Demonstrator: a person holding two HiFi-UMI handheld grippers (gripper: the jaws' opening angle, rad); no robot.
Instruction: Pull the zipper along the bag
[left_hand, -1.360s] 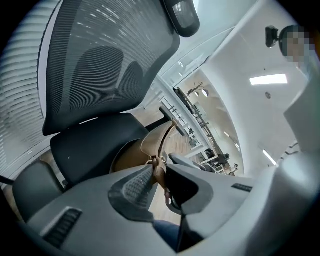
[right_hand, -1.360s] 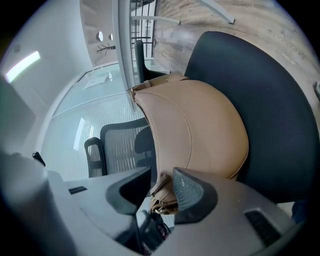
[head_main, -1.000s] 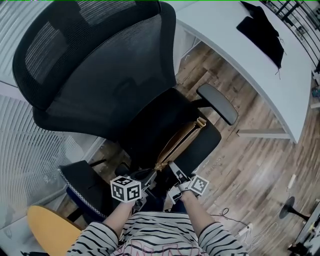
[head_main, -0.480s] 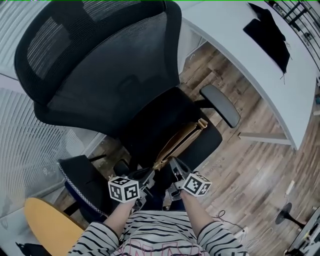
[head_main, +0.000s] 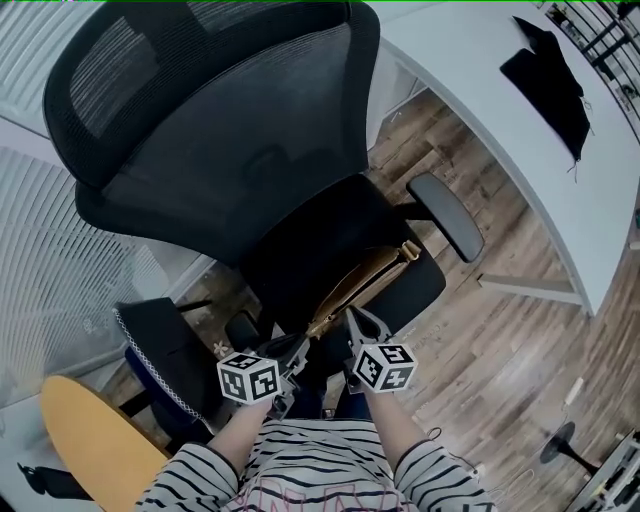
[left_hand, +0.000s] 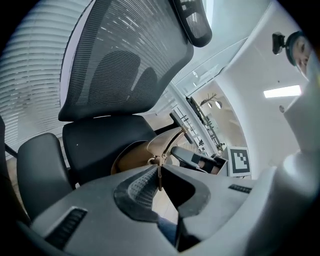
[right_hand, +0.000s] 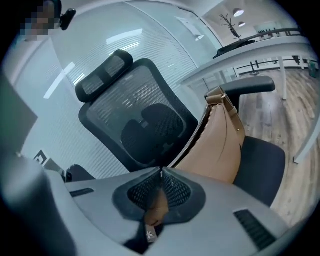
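Note:
A tan bag (head_main: 362, 280) lies on the black chair seat (head_main: 410, 290), its zipper (right_hand: 192, 140) running along the top edge. My left gripper (head_main: 297, 350) is shut on a thin tan strip (left_hand: 159, 176) at the bag's near end, beside a small metal ring. My right gripper (head_main: 358, 326) sits just right of it. Its jaws have just closed and are shut on a tan leather zipper tab (right_hand: 157, 207) that hangs down between the pads. In the right gripper view the bag (right_hand: 222, 147) rises ahead of the jaws. The left gripper view shows the bag (left_hand: 145, 150) and the right gripper (left_hand: 197, 159) beyond it.
The chair's mesh backrest (head_main: 210, 130) stands behind the bag, with an armrest (head_main: 447, 215) at the right. A white desk (head_main: 500, 130) holds a black cloth (head_main: 548, 80). A second dark seat (head_main: 160, 355) and a yellow stool (head_main: 85, 440) stand at the lower left.
My right gripper has rolled so that its marker cube faces up, and it has shifted slightly. The left gripper has stayed at the bag's near end.

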